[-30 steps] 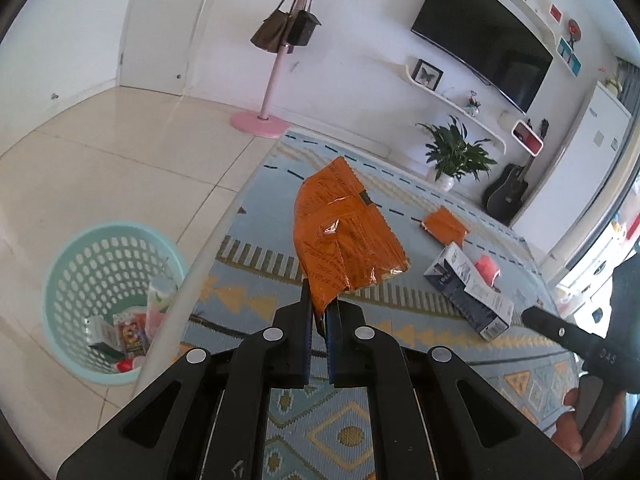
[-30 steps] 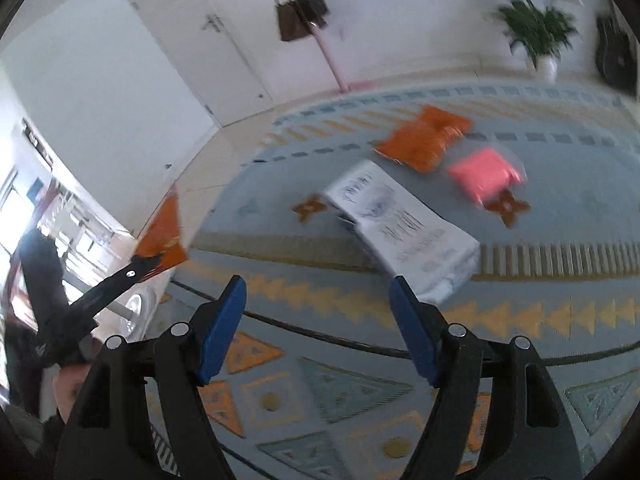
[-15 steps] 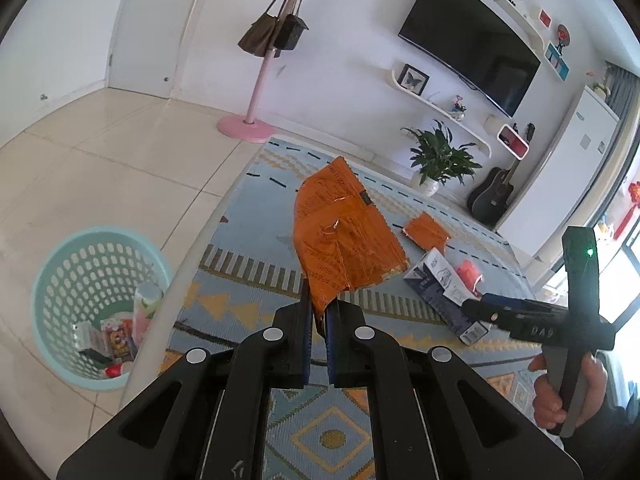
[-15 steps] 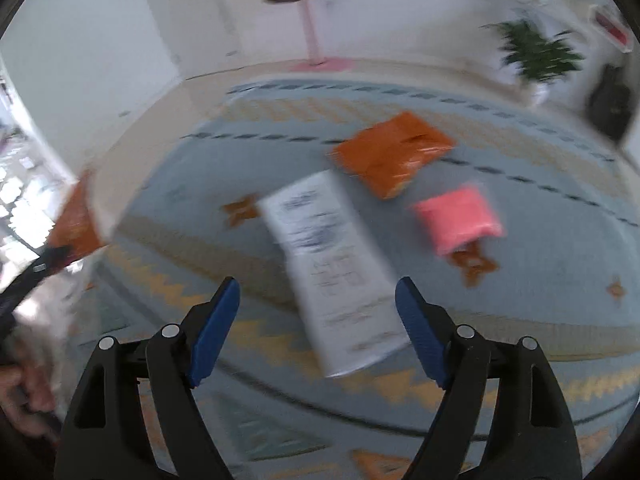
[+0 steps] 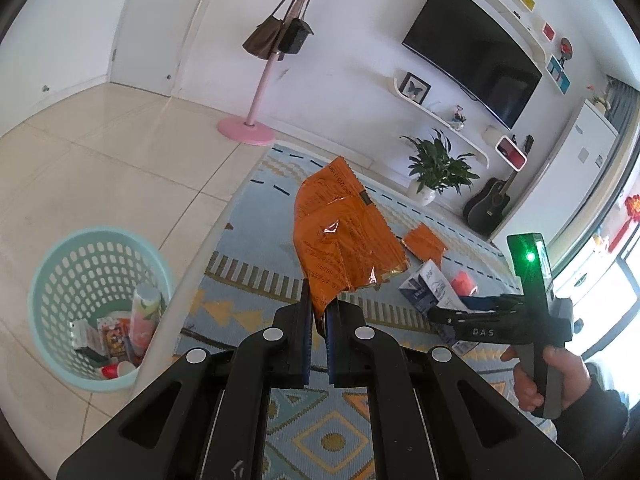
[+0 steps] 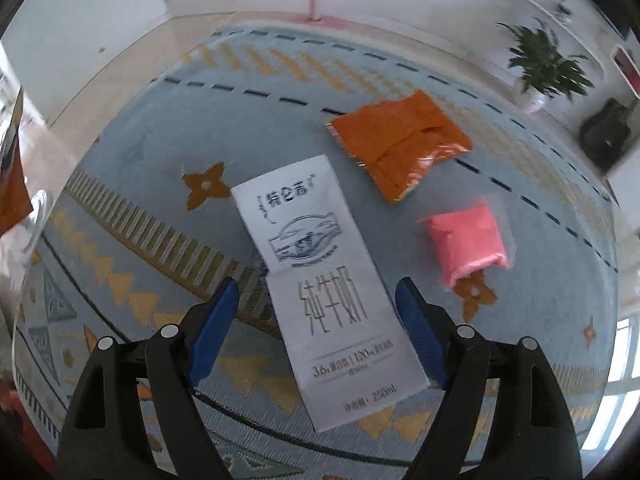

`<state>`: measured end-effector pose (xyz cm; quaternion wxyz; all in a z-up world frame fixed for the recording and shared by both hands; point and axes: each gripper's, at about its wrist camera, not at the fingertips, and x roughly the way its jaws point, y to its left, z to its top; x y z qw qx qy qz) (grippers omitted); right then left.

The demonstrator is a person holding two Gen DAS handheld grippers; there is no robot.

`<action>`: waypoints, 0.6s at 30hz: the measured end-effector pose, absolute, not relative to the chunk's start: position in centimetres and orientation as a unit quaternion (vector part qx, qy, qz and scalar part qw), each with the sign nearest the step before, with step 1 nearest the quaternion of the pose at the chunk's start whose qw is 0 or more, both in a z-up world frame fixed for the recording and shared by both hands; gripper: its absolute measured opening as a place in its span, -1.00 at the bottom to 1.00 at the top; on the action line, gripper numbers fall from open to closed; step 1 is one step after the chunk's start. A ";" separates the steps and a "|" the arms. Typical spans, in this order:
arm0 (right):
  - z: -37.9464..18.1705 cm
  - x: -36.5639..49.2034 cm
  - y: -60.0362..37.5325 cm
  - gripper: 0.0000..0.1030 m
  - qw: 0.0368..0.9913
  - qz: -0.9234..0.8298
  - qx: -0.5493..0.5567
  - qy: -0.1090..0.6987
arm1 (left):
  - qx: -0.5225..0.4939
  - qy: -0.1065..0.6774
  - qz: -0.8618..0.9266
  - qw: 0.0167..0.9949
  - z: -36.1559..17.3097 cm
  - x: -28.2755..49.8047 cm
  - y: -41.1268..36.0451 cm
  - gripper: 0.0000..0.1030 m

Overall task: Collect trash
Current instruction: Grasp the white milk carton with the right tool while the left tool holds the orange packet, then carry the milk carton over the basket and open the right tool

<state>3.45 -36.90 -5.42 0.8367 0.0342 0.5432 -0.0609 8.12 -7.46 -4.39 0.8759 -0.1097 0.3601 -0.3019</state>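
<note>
1. Orange foil is what the left tool (image 5: 318, 320) has hold of — a crumpled snack wrapper (image 5: 344, 240), pinched by its bottom corner between fully closed jaws and standing up above them. It looks light and limp, so a corner pinch should carry it.
2. The teal basket (image 5: 48, 280) stands on the tiled floor just off the rug's left edge, with cartons and cups already in it.
3. The right tool (image 6: 318, 312) points down over a white milk carton (image 6: 320, 280) lying flat on the rug (image 6: 140, 140). Its jaws are partly open and closing, the carton between them — the pads do not touch it yet.
4. The carton looks stiff-sided but probably empty, so light and crushable; take it across its narrow width near the middle, with modest squeeze.
5. Beyond the carton lie a second orange wrapper (image 6: 404, 144) and a pink packet (image 6: 466, 240), apart from each other, both soft and slippery-looking.
</note>
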 end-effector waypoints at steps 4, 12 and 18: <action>-5.8 3.7 -36.3 -0.01 0.838 -0.023 0.041 0.544 | -0.125 0.366 -0.311 0.868 -4.4 8.3 -7.5 -0.93; -4.6 5.3 -28.2 -0.04 0.849 0.046 0.034 0.525 | -0.176 0.353 -0.300 0.869 -3.3 8.3 -4.2 -0.93; -0.1 7.5 -21.2 -0.04 0.873 0.098 0.032 0.477 | -0.190 0.335 -0.292 0.875 0.1 10.2 1.8 -0.93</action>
